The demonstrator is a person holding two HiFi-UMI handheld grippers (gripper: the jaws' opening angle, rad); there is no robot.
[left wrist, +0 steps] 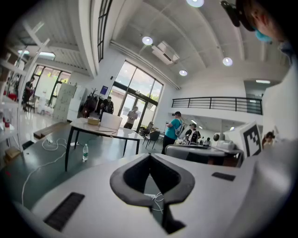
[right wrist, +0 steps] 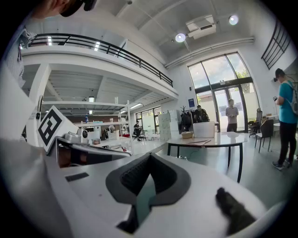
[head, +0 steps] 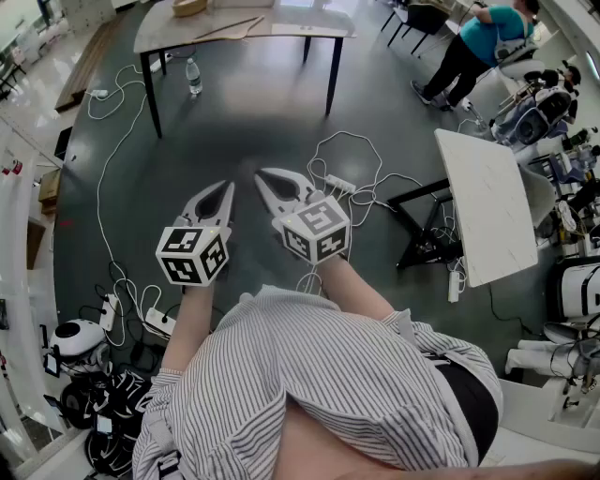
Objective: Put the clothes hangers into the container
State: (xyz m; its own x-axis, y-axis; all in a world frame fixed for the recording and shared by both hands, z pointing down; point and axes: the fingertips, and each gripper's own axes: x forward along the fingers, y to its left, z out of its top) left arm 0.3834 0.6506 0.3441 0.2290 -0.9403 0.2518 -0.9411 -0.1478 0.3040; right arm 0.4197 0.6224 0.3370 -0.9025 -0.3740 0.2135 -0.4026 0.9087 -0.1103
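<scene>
Left gripper [head: 226, 187]: jaws pressed together, nothing pinched, aimed toward table [head: 309, 35].
Right gripper [head: 264, 175]: jaws pressed together, empty, just beside the left, equally short of table.
Clothes hangers, container: in no view; bearing, long axis and nearer hand impossible to tell.

Both arms reach forward side by side; left gripper [head: 225, 186] and right gripper [head: 262, 174] have jaws closed, empty (tipped slightly downward)

On the grey worktop [head: 300, 23] lie thin flat brown wooden pieces [head: 228, 28], perhaps the hangers, midway along it, before a white box [left wrist: 111, 122] at its far edge.
</scene>
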